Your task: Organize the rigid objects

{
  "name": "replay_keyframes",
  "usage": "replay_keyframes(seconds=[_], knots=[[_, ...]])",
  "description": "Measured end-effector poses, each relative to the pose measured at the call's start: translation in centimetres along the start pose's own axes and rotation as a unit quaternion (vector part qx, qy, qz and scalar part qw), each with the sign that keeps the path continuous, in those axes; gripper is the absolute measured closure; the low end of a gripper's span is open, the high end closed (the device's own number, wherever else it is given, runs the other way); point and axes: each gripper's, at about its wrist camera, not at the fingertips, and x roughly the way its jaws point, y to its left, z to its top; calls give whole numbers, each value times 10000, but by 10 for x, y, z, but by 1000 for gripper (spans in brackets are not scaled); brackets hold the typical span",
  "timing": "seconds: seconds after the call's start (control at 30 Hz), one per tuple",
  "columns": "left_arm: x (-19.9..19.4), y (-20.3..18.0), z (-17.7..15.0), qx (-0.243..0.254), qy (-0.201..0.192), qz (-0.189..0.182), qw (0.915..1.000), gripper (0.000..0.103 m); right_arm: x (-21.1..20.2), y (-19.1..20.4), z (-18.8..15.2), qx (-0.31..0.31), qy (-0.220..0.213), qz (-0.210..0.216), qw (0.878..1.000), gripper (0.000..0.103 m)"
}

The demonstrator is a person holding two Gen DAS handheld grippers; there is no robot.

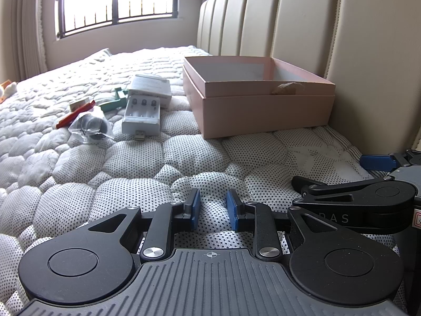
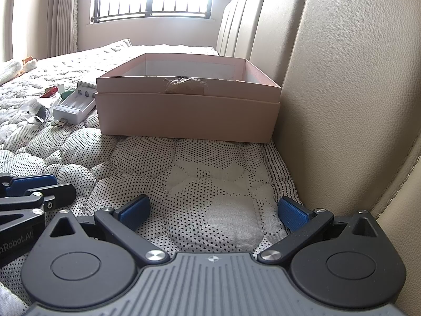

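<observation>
An open pink box [image 1: 263, 110] [image 2: 184, 115] sits on the quilted mattress against the headboard, with a tuft of twine on its near rim. To its left lie a white battery charger [image 1: 143, 115] [image 2: 75, 106], a white carton [image 1: 151, 89], a red pen-like item [image 1: 76, 113], a green plastic piece [image 1: 115, 101] and a clear bag of black parts [image 1: 90, 126]. My left gripper [image 1: 213, 209] rests low over the mattress, jaws narrowly apart with nothing between them. My right gripper [image 2: 214, 210] stands wide open beside it, nearer the headboard, also with nothing in it.
The beige padded headboard [image 2: 342, 92] rises close on the right. Bare mattress [image 1: 184, 158] lies between the grippers and the box. A soft toy [image 1: 6, 89] lies at the far left edge, and a barred window [image 1: 115, 0] is behind the bed.
</observation>
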Motion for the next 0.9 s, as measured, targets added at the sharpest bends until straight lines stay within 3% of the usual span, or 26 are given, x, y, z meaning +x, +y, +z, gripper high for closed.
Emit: replay_keyframes(seconds=[0.5,0.7,0.9], knots=[[-4,4,0,-151,-24,-95,9998,76,-2,-1,1,1,11,51,10000,0],[-13,19,1,-466,-137,-440,9978,76,-8,7,12,-494,-195,45,9986,0],[-41,58,10,-449,-399,-593,9964,76,13,-5,32,-44,1004,576,9933,0]])
